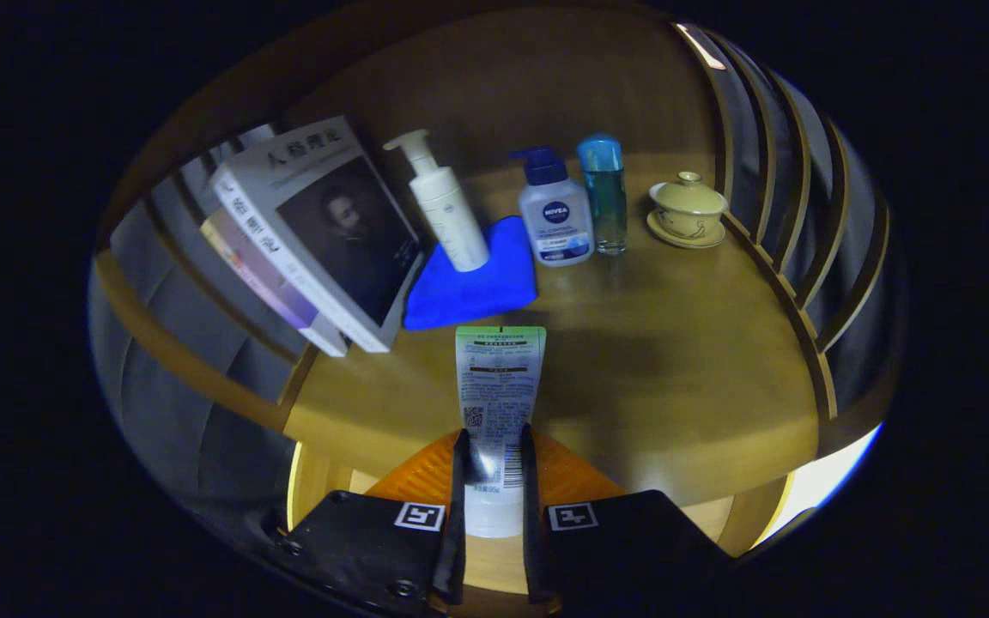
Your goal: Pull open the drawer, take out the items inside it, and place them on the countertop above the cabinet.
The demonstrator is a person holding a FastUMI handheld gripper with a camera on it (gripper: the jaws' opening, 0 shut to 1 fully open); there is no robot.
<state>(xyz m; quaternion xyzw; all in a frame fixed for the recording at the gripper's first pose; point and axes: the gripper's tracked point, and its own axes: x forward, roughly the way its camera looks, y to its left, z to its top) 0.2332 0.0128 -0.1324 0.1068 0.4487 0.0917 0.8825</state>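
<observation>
Gripper view: fingers (494,446) clenched on a tube (499,386) above the countertop (675,360), its cap end hidden.

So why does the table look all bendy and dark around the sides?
In the gripper view the fisheye lens bows the countertop edge and the wooden slats into curves; light falls mostly on the middle, dimming toward the sides; the tube, shut between the gripper fingers, casts a shadow to one side.

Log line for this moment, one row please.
gripper: shut on tube | tube: held between fingers above countertop | ahead: blue cloth, pump bottle | stage: carrying to place
</observation>
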